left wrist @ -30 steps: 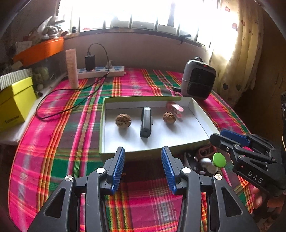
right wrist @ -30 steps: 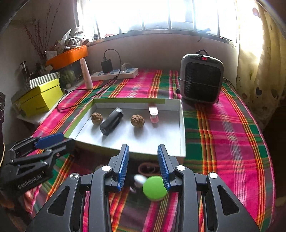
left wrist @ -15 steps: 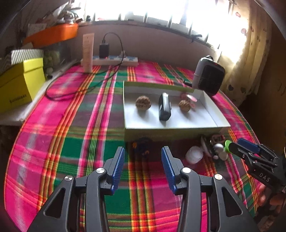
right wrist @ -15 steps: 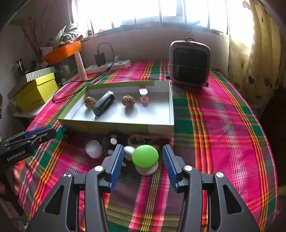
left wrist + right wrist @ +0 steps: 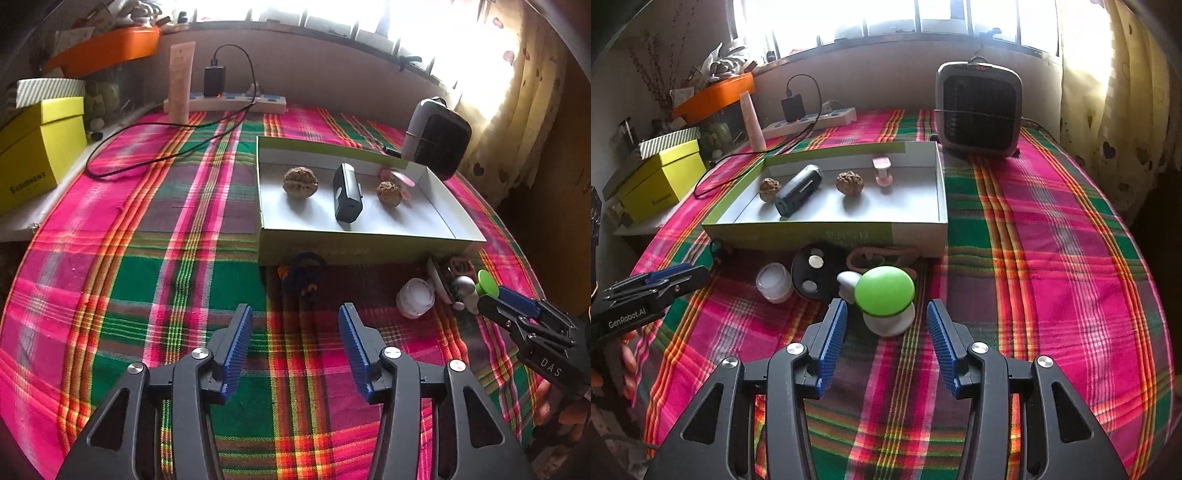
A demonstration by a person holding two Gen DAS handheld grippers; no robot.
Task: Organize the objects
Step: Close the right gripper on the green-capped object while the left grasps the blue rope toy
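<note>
The green mushroom toy (image 5: 884, 291) sits on the surface right between the open fingers of the right claw (image 5: 886, 332), not gripped yet. It has a round green cap and white foot. Past it, the box (image 5: 827, 236) already holds two walnuts, a black gadget and a pink clip. The left claw (image 5: 295, 347) is open too, holding nothing.

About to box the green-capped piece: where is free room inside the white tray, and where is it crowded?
The white shallow tray has bare floor at its right end, right of the pink clip, and along its near wall. The far row is crowded: two walnuts flanking the black cylindrical device.
</note>
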